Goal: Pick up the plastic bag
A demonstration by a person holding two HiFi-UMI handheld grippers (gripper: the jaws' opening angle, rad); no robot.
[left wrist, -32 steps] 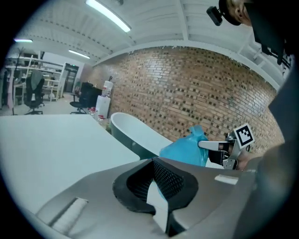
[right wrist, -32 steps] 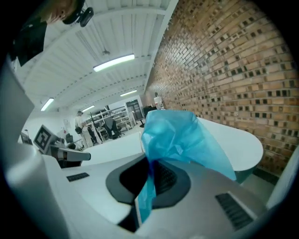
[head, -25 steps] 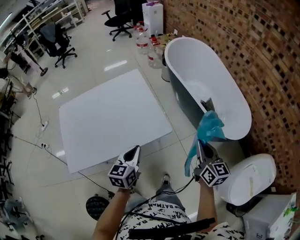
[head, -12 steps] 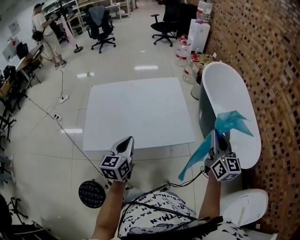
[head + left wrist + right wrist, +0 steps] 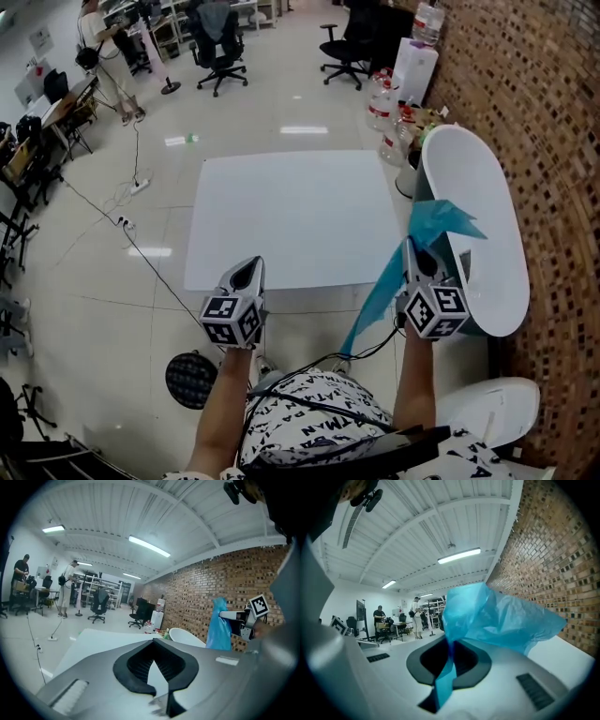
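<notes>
A thin blue plastic bag (image 5: 442, 225) is pinched in my right gripper (image 5: 412, 249), which is shut on it. The bag fans out above the jaws, and a long tail (image 5: 373, 300) hangs down to the left. In the right gripper view the bag (image 5: 497, 616) billows over the shut jaws of that gripper (image 5: 452, 641), with a strip running down between them. My left gripper (image 5: 251, 268) is held level at the left, shut and holding nothing. In the left gripper view, its jaws (image 5: 153, 641) are closed, and the bag (image 5: 218, 631) hangs at the right.
A white bathtub (image 5: 487, 187) stands along the brick wall (image 5: 553, 112) just right of the bag. A large white sheet (image 5: 291, 216) lies on the tiled floor ahead. Water bottles (image 5: 380, 108), office chairs (image 5: 216, 47), a floor cable (image 5: 141, 253) and a white toilet (image 5: 492, 412) are around.
The right gripper has risen with the bag, up and away from the inside of the tub. The bag's tail now trails lower left. The left gripper has risen too.
</notes>
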